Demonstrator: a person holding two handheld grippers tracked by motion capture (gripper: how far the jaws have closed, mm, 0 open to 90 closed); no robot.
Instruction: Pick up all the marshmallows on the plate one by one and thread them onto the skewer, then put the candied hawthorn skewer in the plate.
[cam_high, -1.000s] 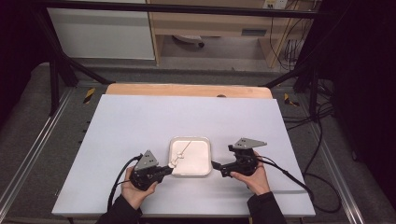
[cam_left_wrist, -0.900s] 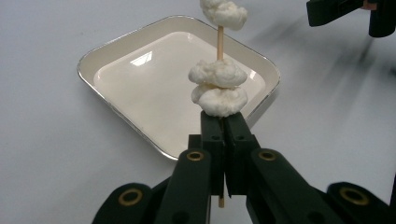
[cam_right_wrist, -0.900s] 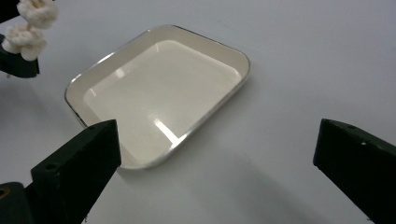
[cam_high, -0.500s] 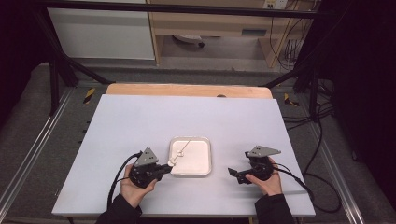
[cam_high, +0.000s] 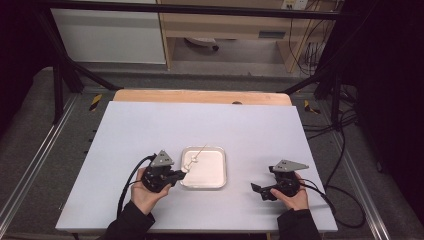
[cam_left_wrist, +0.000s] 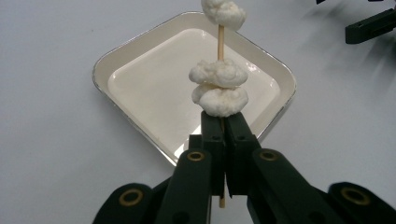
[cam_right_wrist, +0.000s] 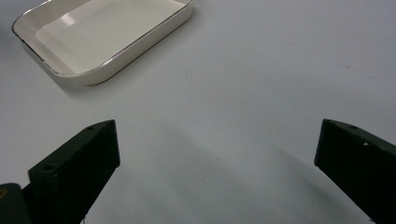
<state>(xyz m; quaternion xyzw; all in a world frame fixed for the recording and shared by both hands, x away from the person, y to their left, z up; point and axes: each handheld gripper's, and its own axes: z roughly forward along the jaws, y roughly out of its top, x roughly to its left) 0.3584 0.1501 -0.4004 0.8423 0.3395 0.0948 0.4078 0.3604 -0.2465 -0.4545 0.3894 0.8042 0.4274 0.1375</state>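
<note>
Pale grey table (cam_high: 150, 125) edged at the far side by a wooden strip (cam_high: 200, 96), grey floor (cam_high: 30, 125) around, black frame bars (cam_high: 65, 75) left and right, wooden shelf unit (cam_high: 240, 25) beyond, tangled cables (cam_high: 340, 130) at right.

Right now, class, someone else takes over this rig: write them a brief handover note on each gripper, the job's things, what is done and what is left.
Left gripper: shut on the skewer, held over the tray.
Right gripper: open, holding nothing, on the table right of the tray.
White pieces: three on the skewer, two bunched at the jaws, one farther up.
Done: skewer gripped; the tray holds no pieces.
Left: probably pulling the pieces off into the tray.
</note>
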